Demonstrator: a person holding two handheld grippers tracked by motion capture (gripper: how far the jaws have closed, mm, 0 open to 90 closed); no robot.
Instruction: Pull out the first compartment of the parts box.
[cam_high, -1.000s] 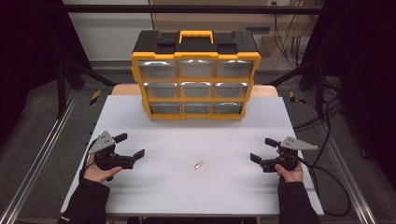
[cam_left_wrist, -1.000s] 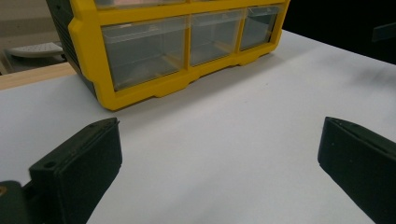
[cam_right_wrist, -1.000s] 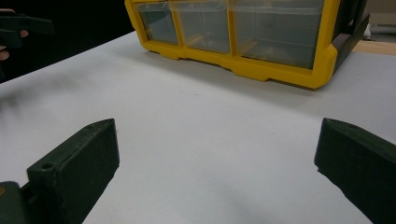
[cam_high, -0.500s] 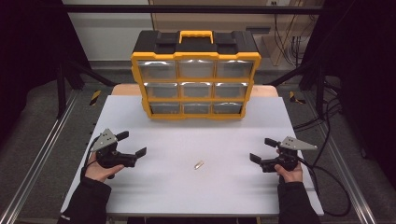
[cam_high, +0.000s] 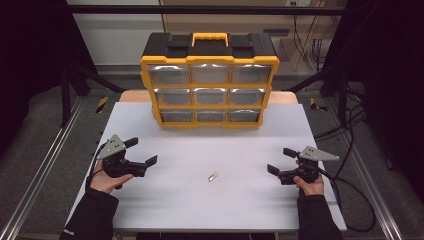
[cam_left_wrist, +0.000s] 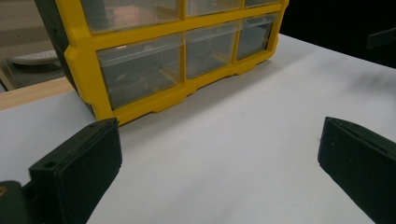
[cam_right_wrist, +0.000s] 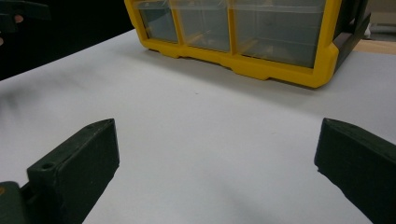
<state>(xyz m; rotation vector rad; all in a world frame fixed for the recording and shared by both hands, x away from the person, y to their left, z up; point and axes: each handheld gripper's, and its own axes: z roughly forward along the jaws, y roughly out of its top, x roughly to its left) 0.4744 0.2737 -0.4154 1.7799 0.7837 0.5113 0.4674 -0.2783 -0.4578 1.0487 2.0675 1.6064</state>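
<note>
1. One white rectangular table (cam_high: 200, 210) carries everything
2. One yellow and black plastic drawer cabinet (cam_high: 210, 80) with nine clear drawers stands at the far middle of the table, well apart from both grippers
3. Two black two-jaw grippers: the left gripper (cam_high: 140, 151) and the right gripper (cam_high: 280, 160), each with jaws spread wide, holding nothing
4. One small brass-coloured metal piece (cam_high: 213, 176) lies on bare tabletop between the grippers, roughly midway, with nothing in the way
</note>
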